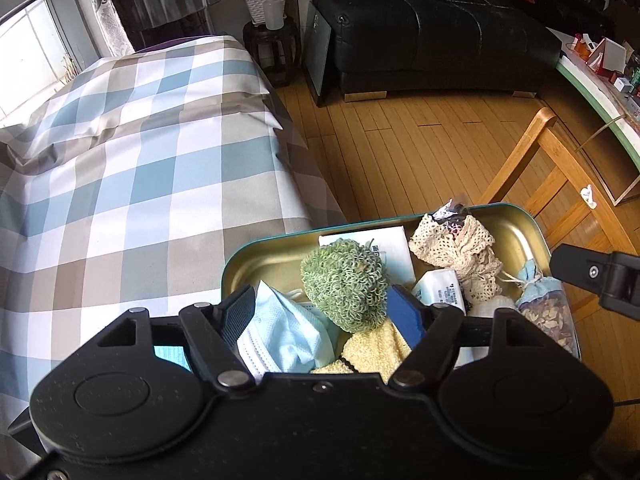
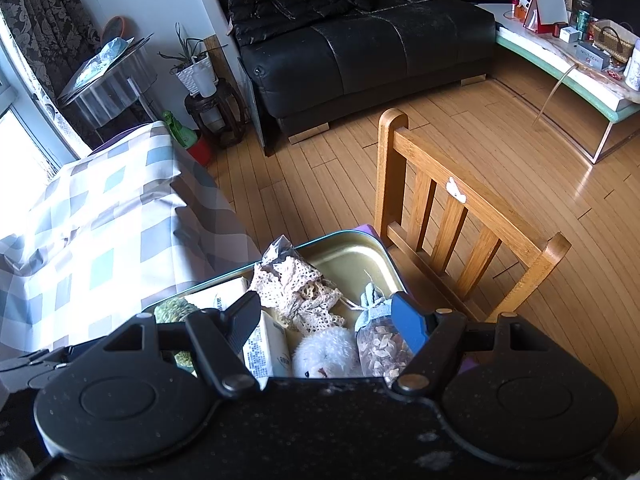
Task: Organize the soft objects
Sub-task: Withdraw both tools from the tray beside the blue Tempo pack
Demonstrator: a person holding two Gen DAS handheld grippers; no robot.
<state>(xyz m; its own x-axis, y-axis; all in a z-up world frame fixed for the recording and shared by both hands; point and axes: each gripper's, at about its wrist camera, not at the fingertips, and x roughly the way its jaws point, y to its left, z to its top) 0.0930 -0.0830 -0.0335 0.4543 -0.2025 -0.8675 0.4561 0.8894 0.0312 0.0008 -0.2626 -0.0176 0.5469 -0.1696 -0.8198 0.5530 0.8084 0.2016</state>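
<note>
Checked tablecloth beside a metal tin of soft objects; the tin's near edge is hidden behind both gripper bodies. Left gripper, angled steeply down over the tin, jaws parted around a green curly scrubber, pads not visibly pressing it; a light-blue face mask and yellow cloth lie beneath (partly cut off). Right gripper, likewise tilted down, jaws apart and empty above a white fluffy ball, tissue pack and dried-petal sachet.

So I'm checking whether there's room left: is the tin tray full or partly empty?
Partly empty. The tin tray shows bare metal at its far corner beyond the lace cloth; soft items fill its near part.
</note>
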